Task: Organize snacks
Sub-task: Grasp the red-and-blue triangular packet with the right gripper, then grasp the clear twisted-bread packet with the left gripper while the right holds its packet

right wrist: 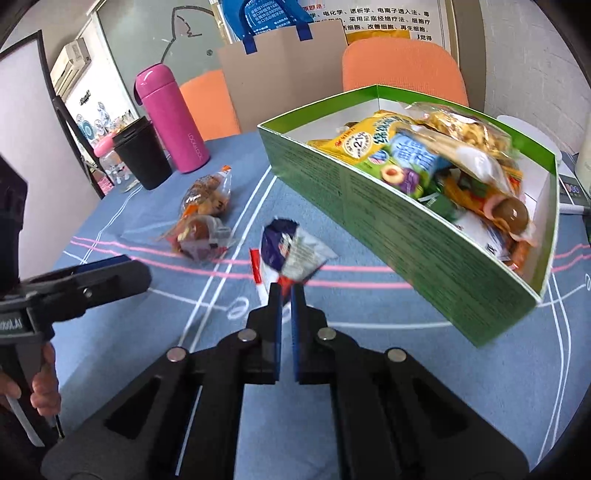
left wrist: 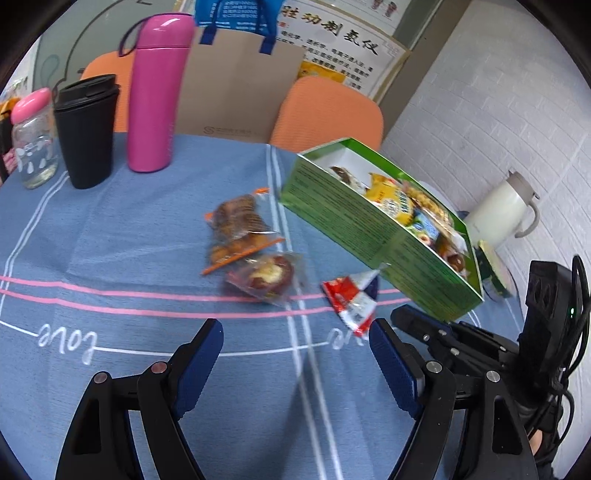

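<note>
Right gripper [right wrist: 284, 291] pinches the red-white packet [right wrist: 291, 251] at frame centre. Left gripper [left wrist: 295, 354] hangs open, empty. Next: carry packet into green box [right wrist: 369, 206], upper right.

Green box [left wrist: 369, 236]: near walls smeared by motion blur in both views; printed text unreadable; lower snacks hidden under upper packets.
Clear pastry packets [left wrist: 240, 229]: blurred, contents not identifiable.
Red, white and blue sachet [right wrist: 291, 254]: lower end hidden between the right tool [right wrist: 285, 295] fingers; label illegible.
Blue bag [left wrist: 236, 14]: top cut off by the frame edge.
White kettle [left wrist: 498, 214]: base concealed behind the box.
Left tool [right wrist: 110, 273]: rear cropped at the right-wrist view's left edge.
</note>
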Motion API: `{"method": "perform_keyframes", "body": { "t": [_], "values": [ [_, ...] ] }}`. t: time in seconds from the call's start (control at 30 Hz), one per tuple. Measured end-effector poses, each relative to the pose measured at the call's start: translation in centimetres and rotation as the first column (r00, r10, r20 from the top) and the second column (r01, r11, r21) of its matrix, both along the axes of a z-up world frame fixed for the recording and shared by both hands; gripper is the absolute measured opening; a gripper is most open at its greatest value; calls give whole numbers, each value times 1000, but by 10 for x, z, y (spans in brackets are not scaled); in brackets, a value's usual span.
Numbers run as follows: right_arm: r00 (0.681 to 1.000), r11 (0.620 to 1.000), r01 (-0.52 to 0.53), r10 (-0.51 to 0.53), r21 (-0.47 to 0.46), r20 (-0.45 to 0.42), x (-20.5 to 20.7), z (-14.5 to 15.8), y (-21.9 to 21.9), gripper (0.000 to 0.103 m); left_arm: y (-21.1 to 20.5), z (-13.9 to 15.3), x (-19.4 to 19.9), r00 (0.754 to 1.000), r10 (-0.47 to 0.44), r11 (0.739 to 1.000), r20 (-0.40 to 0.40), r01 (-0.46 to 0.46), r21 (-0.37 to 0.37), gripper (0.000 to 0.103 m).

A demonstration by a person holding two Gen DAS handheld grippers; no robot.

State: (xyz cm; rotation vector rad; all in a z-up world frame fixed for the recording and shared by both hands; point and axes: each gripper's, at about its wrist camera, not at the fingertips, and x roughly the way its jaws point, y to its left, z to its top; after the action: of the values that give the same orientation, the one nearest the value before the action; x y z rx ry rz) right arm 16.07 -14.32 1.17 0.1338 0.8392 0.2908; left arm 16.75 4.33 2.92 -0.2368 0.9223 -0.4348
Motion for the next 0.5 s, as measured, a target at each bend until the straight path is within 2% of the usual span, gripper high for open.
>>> {"method": "perform_keyframes", "body": {
  "t": [0.07,0.13,0.17,0.2,0.27,0.5],
  "values": [
    [1000,1000,-12,12,3,0,-6,-1,-4,6,-14,1,0,999,-40,999,-9,39,-26,83],
    [1000,1000,-25,25,-3,8,-10,-1,-6,17,-26,-1,1,998,-64,996,-24,62,-58,83],
    [1000,1000,-24,24,-6,14,-12,0,-6,33,-30,-2,4,997,-67,996,-33,65,-66,83],
    [999,1000,-25,25,-7,20,-13,0,-6,45,-34,-3,7,997,-65,996,-41,62,-66,83],
    [999,1000,-27,27,-5,29,-13,-1,-6,46,-37,-5,11,997,-50,997,-56,46,-57,83],
    [1000,999,-12,12,38,-9,8,-11,-1,46,-11,-1,10,998,45,998,-34,-47,-33,83]
  ]
}}
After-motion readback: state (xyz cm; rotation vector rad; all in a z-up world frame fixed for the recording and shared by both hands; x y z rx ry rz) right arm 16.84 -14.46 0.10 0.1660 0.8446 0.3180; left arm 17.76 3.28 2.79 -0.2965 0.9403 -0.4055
